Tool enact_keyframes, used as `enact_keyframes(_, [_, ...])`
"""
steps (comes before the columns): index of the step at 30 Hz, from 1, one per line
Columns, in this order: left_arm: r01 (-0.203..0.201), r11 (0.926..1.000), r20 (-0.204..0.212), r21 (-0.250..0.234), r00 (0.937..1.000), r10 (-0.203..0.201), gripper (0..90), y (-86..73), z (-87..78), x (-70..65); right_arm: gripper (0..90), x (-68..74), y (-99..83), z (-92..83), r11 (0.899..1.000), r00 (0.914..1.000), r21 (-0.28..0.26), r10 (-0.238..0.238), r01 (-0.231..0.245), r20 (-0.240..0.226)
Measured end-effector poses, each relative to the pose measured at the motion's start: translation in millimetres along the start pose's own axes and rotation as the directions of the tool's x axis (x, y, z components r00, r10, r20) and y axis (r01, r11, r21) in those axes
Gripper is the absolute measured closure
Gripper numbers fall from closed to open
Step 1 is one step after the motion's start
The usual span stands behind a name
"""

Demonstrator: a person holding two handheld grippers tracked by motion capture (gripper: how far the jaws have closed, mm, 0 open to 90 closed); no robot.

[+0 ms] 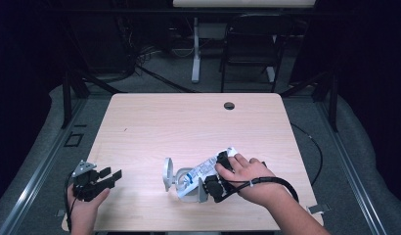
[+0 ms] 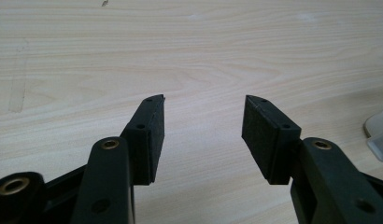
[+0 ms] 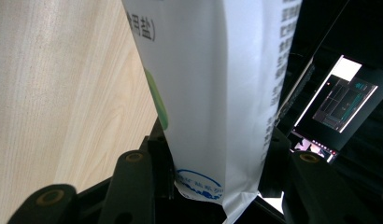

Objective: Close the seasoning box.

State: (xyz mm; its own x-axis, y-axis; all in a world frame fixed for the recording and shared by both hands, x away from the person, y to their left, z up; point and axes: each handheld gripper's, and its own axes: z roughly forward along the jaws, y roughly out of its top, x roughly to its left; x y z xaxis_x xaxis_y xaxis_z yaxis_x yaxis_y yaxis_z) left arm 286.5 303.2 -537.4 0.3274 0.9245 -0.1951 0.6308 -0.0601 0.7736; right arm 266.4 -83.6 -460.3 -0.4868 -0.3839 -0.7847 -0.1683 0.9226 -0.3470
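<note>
A white printed bag (image 1: 204, 169) with blue and green marks lies tilted over a small clear container (image 1: 188, 188) whose round lid (image 1: 167, 174) stands open at its left. My right gripper (image 1: 214, 172) is shut on the bag's right end, under the person's hand. In the right gripper view the bag (image 3: 217, 84) runs up between the two black jaws, and my right gripper (image 3: 217, 158) presses on both of its sides. My left gripper (image 1: 110, 175) rests open near the table's front left corner. In its own view my left gripper (image 2: 203, 126) has bare wood between its pads.
The light wooden table (image 1: 189, 122) has a cable hole (image 1: 229, 105) near its far edge. A corner of the clear container (image 2: 379, 135) shows at the right edge of the left gripper view. Beyond the table stand a chair (image 1: 252, 44) and a desk leg. A lit screen (image 3: 343, 100) shows off the table.
</note>
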Motion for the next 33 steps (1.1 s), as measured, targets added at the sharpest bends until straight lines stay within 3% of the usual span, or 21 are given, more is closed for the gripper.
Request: enact_keyframes(33, [0.000,1.0000,0.000,0.000,1.0000,0.000,49.4,0.2,-0.5,0.1,61.0,-2.7,0.0,-2.3,1.000,0.9999,0.003,-0.004,0.004,0.014])
